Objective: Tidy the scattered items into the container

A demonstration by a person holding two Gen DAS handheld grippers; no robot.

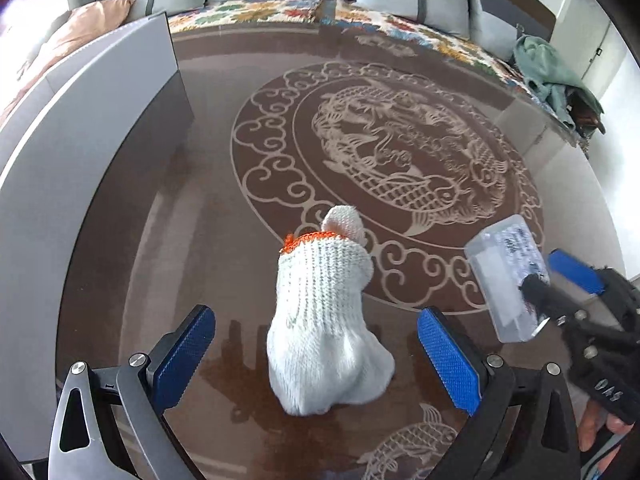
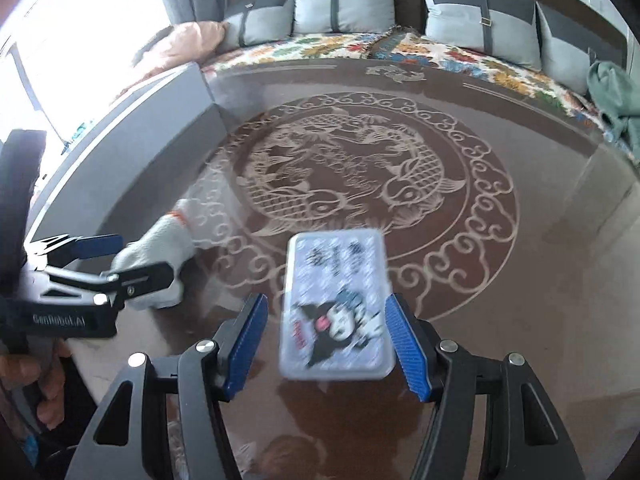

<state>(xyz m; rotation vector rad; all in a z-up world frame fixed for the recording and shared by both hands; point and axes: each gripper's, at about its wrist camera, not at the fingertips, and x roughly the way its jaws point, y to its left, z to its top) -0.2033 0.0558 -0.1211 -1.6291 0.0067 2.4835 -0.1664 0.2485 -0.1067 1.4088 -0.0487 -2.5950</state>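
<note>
Behind left claw (image 2: 120, 258), glove (image 2: 160, 248) half hidden

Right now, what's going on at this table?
A person holds a gripper in each hand over a brown table. The left gripper is open, its pads either side of a white knitted glove. The right gripper straddles a clear plastic case, jaws wide; a grip isn't clear. A grey container waits on the left.

Knitted cloth glove (image 1: 324, 328) on a glossy, glass-smooth table (image 1: 168, 240).
</note>
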